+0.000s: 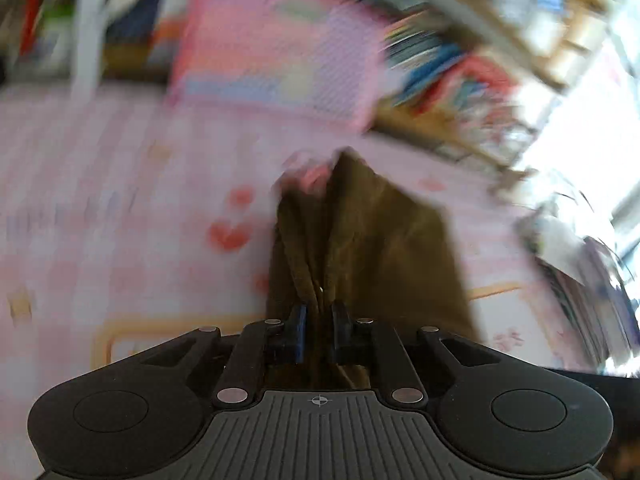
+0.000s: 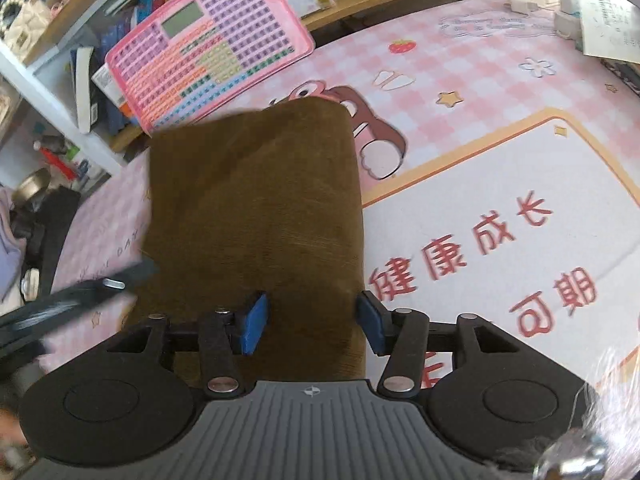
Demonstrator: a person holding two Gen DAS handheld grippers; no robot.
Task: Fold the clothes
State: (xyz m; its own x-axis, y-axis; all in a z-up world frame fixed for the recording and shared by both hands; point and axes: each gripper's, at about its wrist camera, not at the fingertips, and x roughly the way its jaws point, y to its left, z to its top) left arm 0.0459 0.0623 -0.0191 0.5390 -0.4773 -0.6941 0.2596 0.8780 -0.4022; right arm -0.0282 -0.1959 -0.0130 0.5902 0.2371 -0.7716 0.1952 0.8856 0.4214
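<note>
Pink checkered mat [image 2: 460,80] bears a folded olive-brown plush cloth [image 2: 256,208].

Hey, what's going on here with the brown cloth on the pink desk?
A person with a handheld gripper in each hand is folding a brown cloth on a pink checked desk mat. The left gripper has its jaws pinched on bunched folds of the cloth. The right gripper has its jaws apart over the cloth's near edge, not gripping it. A pink keyboard toy leans against the shelf behind.
</note>
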